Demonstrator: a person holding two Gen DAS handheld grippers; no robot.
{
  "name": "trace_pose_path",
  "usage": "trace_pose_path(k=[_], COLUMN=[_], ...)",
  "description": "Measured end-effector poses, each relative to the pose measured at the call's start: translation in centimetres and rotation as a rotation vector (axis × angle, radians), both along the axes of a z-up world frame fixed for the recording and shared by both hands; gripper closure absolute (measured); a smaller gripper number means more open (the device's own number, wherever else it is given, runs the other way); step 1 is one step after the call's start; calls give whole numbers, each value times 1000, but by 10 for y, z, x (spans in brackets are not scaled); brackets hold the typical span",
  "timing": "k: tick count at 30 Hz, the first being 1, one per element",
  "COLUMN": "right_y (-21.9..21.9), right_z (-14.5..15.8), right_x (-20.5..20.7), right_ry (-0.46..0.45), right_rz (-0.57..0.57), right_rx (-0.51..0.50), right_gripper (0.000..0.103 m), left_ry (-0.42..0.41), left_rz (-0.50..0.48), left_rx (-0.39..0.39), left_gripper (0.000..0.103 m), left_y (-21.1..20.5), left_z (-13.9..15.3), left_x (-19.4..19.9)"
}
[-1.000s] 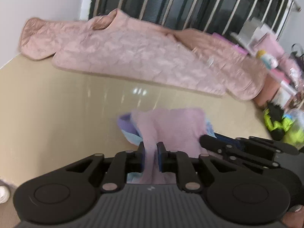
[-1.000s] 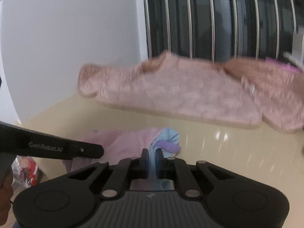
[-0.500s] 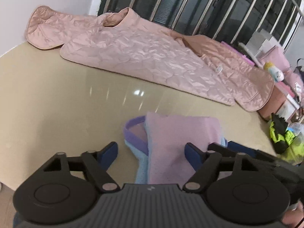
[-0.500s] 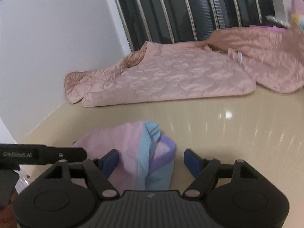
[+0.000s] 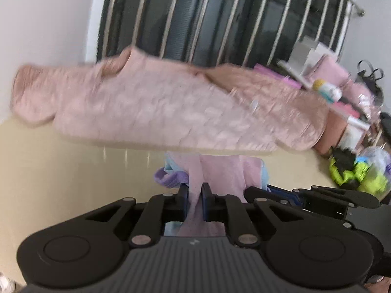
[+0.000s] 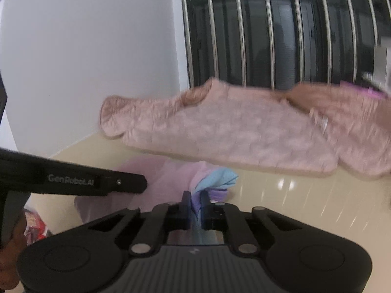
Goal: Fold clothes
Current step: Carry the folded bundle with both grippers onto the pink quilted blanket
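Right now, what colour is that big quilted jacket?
Pale pink quilted jacket, clearest in the right wrist view.

Left gripper tilted downward over the small pink garment, jaws just closed, blue pads pinching a fold of its pink cloth. Right gripper likewise angled down at the same garment's other side, jaws just closed, pads clamped on its blue and purple edge. Both side by side and close together, the left one's black body jutting into the right wrist view just left of the garment. Part of a hand at that view's lower left edge.
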State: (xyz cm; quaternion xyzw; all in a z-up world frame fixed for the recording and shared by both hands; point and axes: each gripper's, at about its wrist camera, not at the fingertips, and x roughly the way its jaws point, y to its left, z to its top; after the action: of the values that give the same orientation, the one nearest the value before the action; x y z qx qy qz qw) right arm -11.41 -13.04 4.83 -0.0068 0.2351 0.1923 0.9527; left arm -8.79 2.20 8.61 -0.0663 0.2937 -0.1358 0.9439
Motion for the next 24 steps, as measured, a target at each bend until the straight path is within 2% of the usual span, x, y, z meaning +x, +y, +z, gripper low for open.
trace_pose_path(k=[7,10,16,21,24], right_y=[-27,-43,-77,-100,-111], right_z=[63,84,129,150,149], right_x=[12,33,89,153,196], right_ry=[-138,-173,-229,-260,-263], right_rz=[-18,-34,-97,-129,-144], right_rx=[-29,-63,-85,-95,-102], right_gripper=[96,96,96,96,96], left_ry=[-121,-182,-231,-251,-243], left_rz=[-78,-112,-162,-169,-154], left_rx=[-37,-42,-94,-130,-159], left_gripper=[93,93,93,93,93], left_y=[-27,-49,-98,-128,-126], left_z=[58,83,127,144,134], left_x=[23,42,101,161,211])
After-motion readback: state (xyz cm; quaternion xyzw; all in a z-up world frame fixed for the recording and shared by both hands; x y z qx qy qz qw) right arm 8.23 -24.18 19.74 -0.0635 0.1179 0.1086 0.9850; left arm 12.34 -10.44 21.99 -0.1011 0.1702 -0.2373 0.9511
